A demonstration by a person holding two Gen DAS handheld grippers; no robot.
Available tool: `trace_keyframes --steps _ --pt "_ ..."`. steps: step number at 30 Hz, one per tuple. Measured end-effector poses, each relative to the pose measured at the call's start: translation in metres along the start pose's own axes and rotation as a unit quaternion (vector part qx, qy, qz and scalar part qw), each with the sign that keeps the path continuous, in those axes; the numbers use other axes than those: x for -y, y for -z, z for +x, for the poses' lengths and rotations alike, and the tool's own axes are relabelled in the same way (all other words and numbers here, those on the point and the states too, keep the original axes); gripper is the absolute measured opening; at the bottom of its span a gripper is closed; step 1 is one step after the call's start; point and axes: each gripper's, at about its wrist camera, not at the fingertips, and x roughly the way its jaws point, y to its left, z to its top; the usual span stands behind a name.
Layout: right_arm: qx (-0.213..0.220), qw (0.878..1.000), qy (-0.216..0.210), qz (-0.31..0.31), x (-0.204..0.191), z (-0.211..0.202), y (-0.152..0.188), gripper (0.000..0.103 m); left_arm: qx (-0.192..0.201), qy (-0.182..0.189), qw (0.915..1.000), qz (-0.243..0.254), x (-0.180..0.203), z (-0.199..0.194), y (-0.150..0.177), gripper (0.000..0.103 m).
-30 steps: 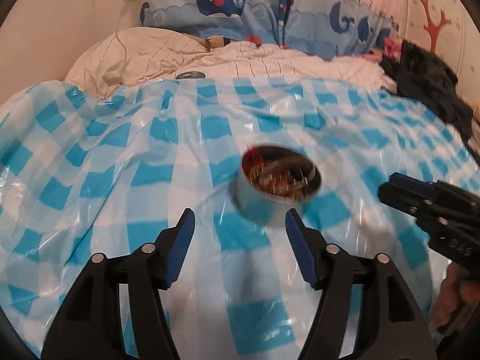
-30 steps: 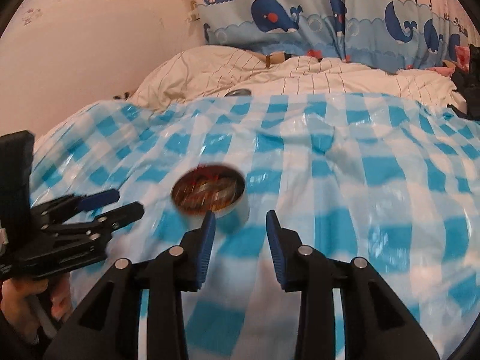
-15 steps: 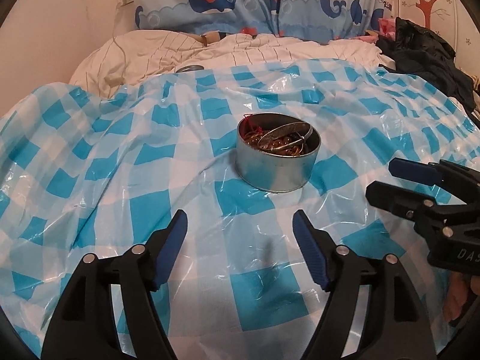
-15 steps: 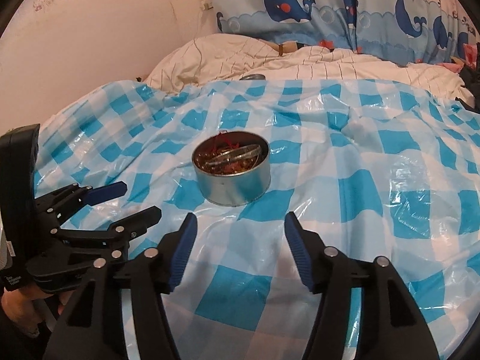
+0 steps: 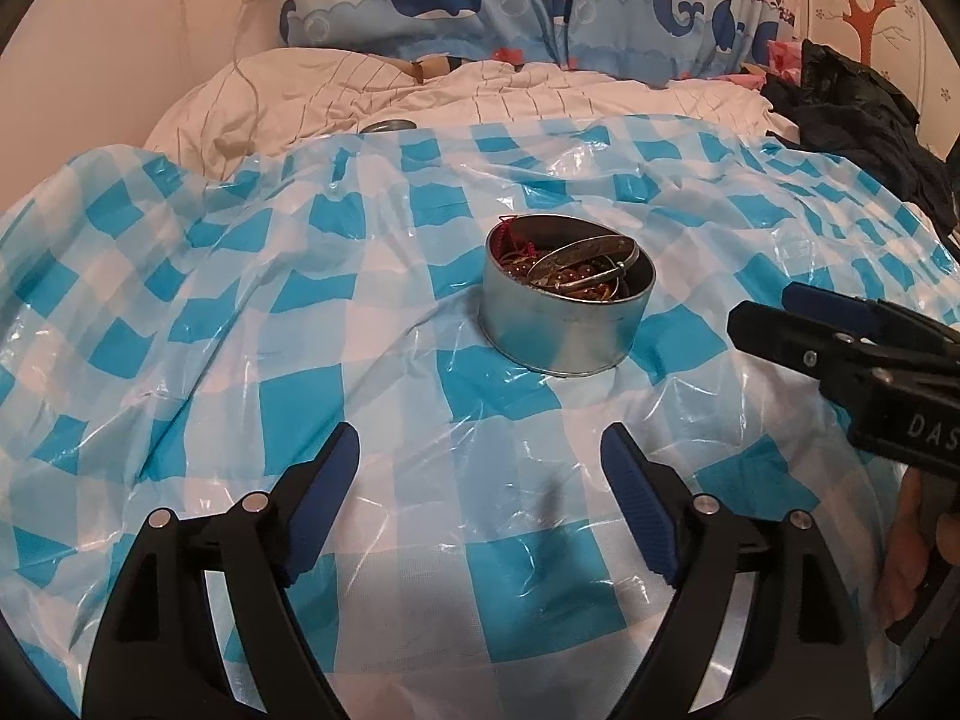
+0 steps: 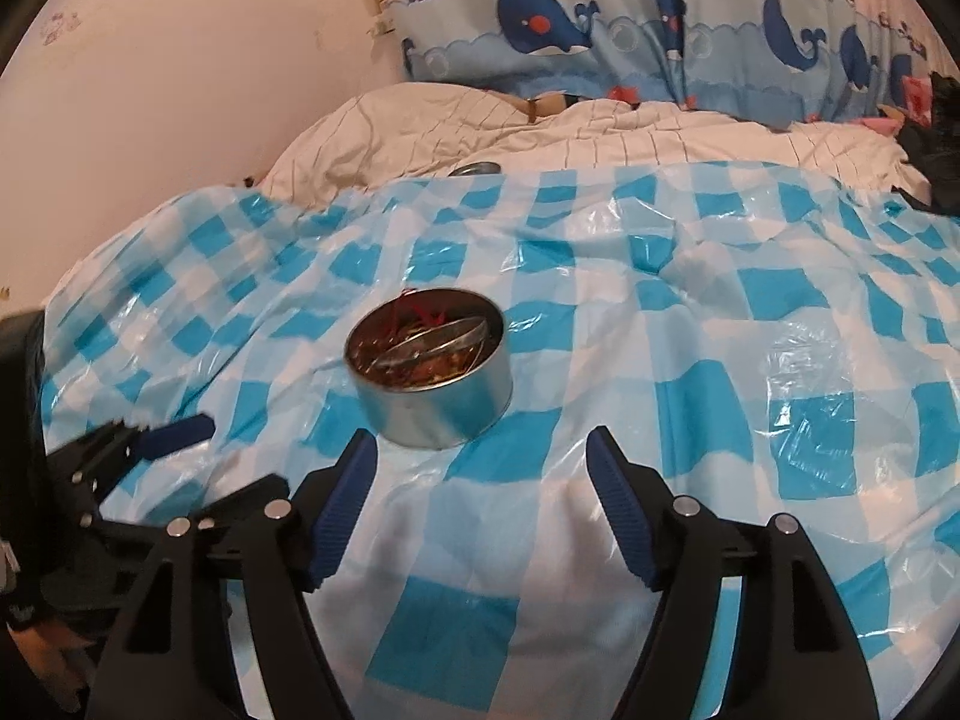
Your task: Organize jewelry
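Note:
A round silver tin [image 5: 564,324] stands on the blue-and-white checked plastic sheet [image 5: 300,324]. It holds a tangle of jewelry [image 5: 570,276]: a silver bangle, brown beads and a red cord. My left gripper [image 5: 480,504] is open and empty, a short way in front of the tin. My right gripper [image 6: 483,510] is open and empty, just in front of the tin [image 6: 432,387] and a little to its right. It also shows in the left wrist view [image 5: 774,312], to the right of the tin.
The sheet lies over a bed with a striped cream duvet [image 5: 480,102] behind. A round metal lid [image 5: 387,127] lies at the sheet's far edge. A whale-print curtain [image 5: 510,0] hangs at the back. Dark clothes [image 5: 864,114] are piled at the far right.
Both grippers have drawn back from the tin and opened wider. The tin now stands farther ahead of the fingers and is no longer blurred.

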Motion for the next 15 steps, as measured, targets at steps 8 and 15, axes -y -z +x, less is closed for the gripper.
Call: trace_keyframes --steps 8,15 --pt "-0.019 0.999 0.01 -0.026 -0.012 0.003 0.008 0.077 -0.013 0.0 0.9998 -0.014 0.0 0.007 0.002 0.084" --pt "-0.035 0.999 0.024 -0.024 -0.01 0.006 0.012 0.082 -0.01 -0.02 0.9995 -0.021 0.002 0.01 0.001 0.09"
